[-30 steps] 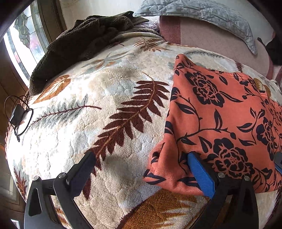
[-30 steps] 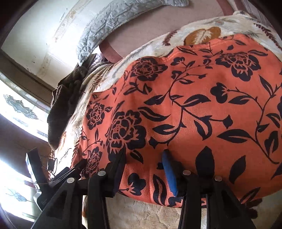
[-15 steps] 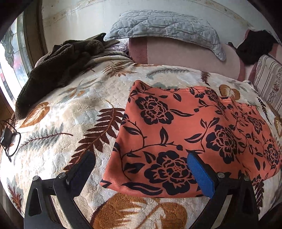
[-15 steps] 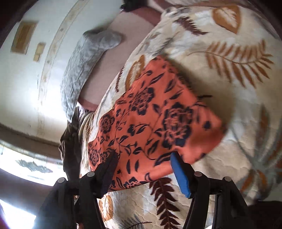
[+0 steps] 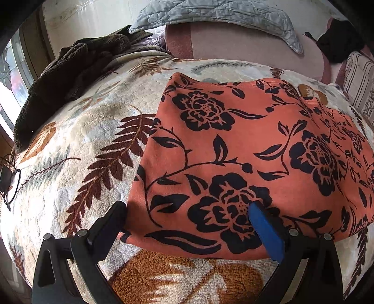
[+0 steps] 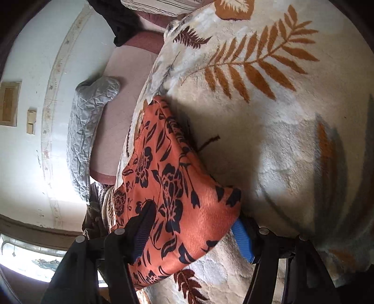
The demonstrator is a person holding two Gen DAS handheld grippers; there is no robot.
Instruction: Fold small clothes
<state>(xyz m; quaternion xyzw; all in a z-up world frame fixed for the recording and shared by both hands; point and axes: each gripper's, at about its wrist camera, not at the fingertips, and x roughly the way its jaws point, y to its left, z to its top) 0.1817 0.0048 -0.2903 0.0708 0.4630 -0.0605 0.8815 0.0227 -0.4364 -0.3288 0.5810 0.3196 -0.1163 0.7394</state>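
An orange garment with black flowers [image 5: 245,145] lies folded flat on the leaf-patterned blanket [image 5: 88,149]. My left gripper [image 5: 189,219] hovers open over its near left corner. The black finger is at the garment's left edge and the blue-padded finger is above the cloth. In the right wrist view the same garment [image 6: 163,177] runs away from the camera. My right gripper [image 6: 192,222] is rolled and open, its fingers straddling the garment's near right corner. The blue pad [image 6: 243,240] is partly behind the cloth's edge, and I see no pinch.
A dark brown fleece [image 5: 70,70] is heaped at the blanket's far left. A grey quilted pillow [image 5: 222,14] and a pink headboard cushion [image 5: 245,44] line the far side. A striped pillow [image 5: 360,81] is at right. A black cable [image 5: 9,182] lies at the left edge.
The left gripper slid over until the garment's near corner sits between its fingers. The right gripper rolled, swung to the garment's right end, and its jaws widened.
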